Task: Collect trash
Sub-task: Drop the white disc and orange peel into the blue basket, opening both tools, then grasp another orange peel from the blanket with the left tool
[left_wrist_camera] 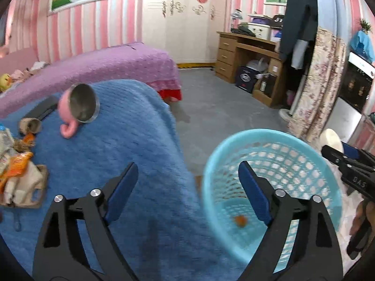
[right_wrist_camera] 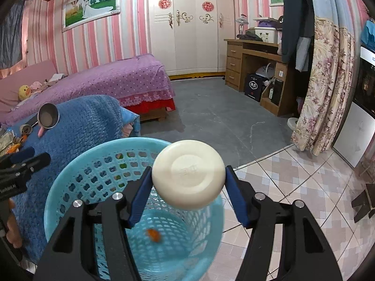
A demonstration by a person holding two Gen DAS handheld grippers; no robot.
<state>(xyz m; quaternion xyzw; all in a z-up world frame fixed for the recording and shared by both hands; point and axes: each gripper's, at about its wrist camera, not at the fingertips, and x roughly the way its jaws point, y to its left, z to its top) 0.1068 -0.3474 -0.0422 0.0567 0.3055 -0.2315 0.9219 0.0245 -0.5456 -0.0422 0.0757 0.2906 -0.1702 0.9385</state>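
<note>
A light blue plastic basket [left_wrist_camera: 302, 145] stands beside the blue blanket; it also shows in the right wrist view [right_wrist_camera: 77, 164]. A small orange scrap [left_wrist_camera: 240, 220] lies on its bottom, also seen in the right wrist view [right_wrist_camera: 153, 234]. My right gripper [right_wrist_camera: 188, 175] is shut on a round cream soap-like disc [right_wrist_camera: 188, 174] and holds it over the basket's rim. My left gripper [left_wrist_camera: 187, 180] is open and empty, between the blanket and the basket. A pile of wrappers and paper trash [left_wrist_camera: 16, 164] lies at the blanket's left edge.
A pink steel mug [left_wrist_camera: 80, 105] lies on its side on the blue blanket [left_wrist_camera: 117, 145]. A purple bed [right_wrist_camera: 112, 75], a white wardrobe [right_wrist_camera: 187, 23], a wooden desk [right_wrist_camera: 253, 65] and a floral curtain [right_wrist_camera: 328, 89] ring the grey floor.
</note>
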